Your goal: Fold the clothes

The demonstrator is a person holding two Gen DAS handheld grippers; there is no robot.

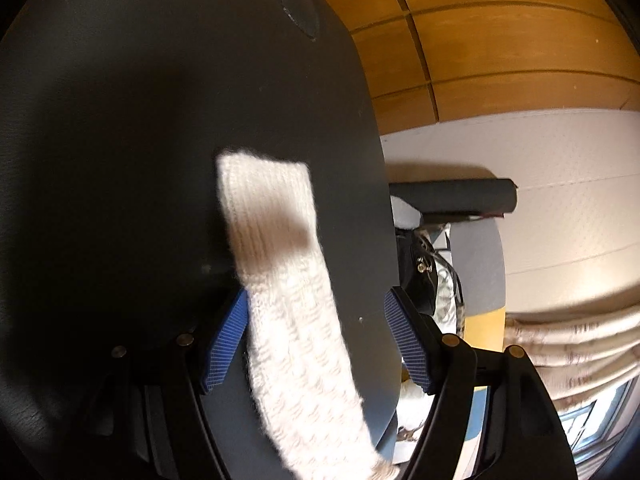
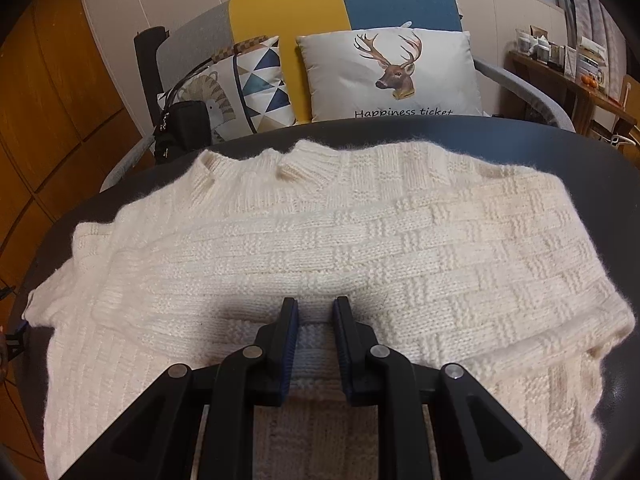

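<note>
- While the cream knit sweater lies spread across the dark round table, each gripper is at a different part of it.
- Left gripper: jaws wide apart, blue pads on either side of the sweater sleeve. No earlier view given, so only the current state: pads do not press the knit; the left pad sits right at the sleeve edge, the right pad stands clear of it.
- Sleeve runs from the bottom of the left wrist view up across the table top, ribbed cuff flat near the table's right edge in that view. A shadow falls across the cuff.
- Beyond that table edge: wooden panel wall, a black bag and a dark armrest.
- Right gripper: jaws narrow, closed on a raised fold of the sweater's knit near the table's near edge. Fabric visibly bunches between the pads.
- In the right wrist view the sweater body covers most of the table; neckline toward the far edge, one side draped toward the left edge, the other reaching the right edge.
- Behind the far edge: a sofa with grey, yellow and blue panels, a geometric cushion, a deer cushion.
- Far right: a wooden shelf with small items; too small to identify.
</note>
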